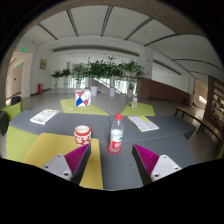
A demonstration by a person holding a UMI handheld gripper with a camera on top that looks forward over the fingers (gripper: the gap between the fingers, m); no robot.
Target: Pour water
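Observation:
A clear plastic water bottle (116,135) with a red cap and a red-and-white label stands upright on the grey table (150,145), just ahead of my fingers and roughly in line with the gap between them. A red-and-white cup (83,134) stands to its left, at the edge of a yellow placemat (55,148). My gripper (112,160) is open; its two pink-padded fingertips (77,159) spread wide and hold nothing. The bottle sits a little beyond the fingertips, apart from both.
Farther back on the table stand a red-white-blue carton (84,97) on a yellow mat, a small dark bottle (134,101), and paper sheets at left (44,116) and right (143,123). Potted plants (100,72) line the far end. Chairs (190,118) flank the table.

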